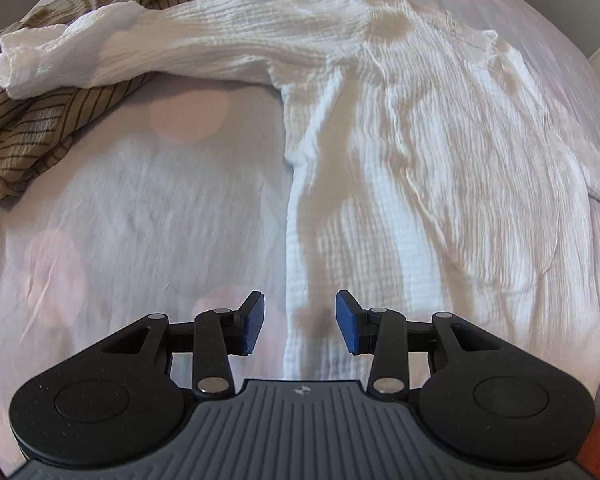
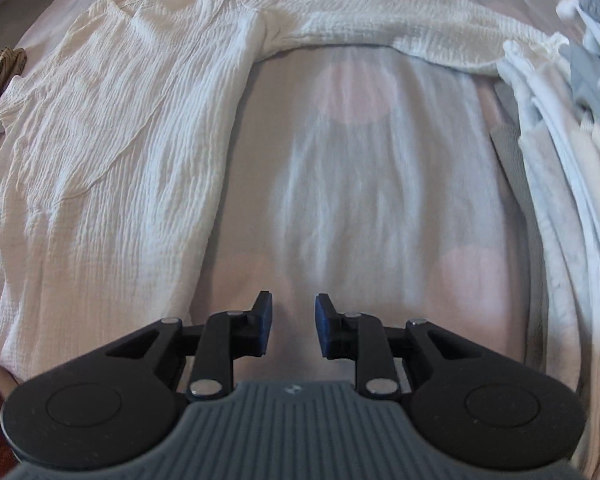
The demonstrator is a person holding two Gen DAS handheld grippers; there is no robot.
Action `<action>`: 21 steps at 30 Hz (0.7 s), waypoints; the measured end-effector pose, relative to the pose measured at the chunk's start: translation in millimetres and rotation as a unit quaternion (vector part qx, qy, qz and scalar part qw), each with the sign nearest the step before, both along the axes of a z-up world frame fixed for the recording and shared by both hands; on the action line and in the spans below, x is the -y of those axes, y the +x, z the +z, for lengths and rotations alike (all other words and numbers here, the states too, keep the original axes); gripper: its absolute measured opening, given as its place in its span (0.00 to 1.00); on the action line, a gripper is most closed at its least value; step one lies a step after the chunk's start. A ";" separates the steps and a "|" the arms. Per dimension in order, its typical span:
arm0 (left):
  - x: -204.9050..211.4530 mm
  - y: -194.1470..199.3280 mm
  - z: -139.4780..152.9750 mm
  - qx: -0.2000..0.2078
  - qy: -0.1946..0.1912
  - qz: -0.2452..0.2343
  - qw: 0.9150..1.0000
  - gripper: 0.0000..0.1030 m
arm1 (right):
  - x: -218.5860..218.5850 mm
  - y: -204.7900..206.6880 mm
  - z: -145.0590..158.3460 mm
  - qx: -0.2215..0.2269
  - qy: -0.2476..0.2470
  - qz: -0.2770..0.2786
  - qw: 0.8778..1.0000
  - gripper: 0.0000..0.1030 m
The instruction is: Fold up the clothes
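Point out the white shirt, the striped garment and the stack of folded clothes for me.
white shirt [image 1: 440,152]: left wrist view, on the middle of its body panel.
striped garment [image 1: 32,136]: left wrist view, on its crumpled olive fabric under the sleeve.
stack of folded clothes [image 2: 560,152]: right wrist view, on the layered edges.
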State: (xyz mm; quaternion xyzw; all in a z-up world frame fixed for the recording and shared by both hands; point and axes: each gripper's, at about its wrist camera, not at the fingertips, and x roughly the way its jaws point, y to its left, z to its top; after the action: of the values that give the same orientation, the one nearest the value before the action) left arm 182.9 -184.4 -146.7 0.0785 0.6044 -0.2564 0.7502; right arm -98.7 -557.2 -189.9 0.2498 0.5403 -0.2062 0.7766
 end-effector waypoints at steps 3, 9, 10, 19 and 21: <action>-8.8 -14.5 5.8 -0.011 0.024 -0.026 0.999 0.46 | -3.8 -9.2 2.8 0.011 0.015 0.013 1.000 0.33; -8.4 -33.5 -6.8 -0.080 0.069 -0.081 0.991 0.49 | -23.2 -4.6 -0.2 0.002 0.037 0.073 0.997 0.41; -6.5 -35.1 -9.3 -0.085 0.082 -0.088 0.989 0.49 | -26.6 -2.2 -2.3 -0.005 0.040 0.084 0.996 0.41; 7.9 -49.3 -33.3 -0.114 0.149 -0.153 0.970 0.49 | -48.7 11.3 -17.6 -0.042 0.072 0.168 0.982 0.29; 11.0 -51.2 -36.4 -0.108 0.155 -0.155 0.970 0.48 | -52.8 11.4 -17.6 -0.043 0.063 0.178 0.981 0.07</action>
State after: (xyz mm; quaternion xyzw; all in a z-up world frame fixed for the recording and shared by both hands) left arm 131.7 -195.4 -183.1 0.2588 0.6948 -0.2795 0.6101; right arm -87.3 -504.4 -207.5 0.1890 0.6207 -0.0414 0.7598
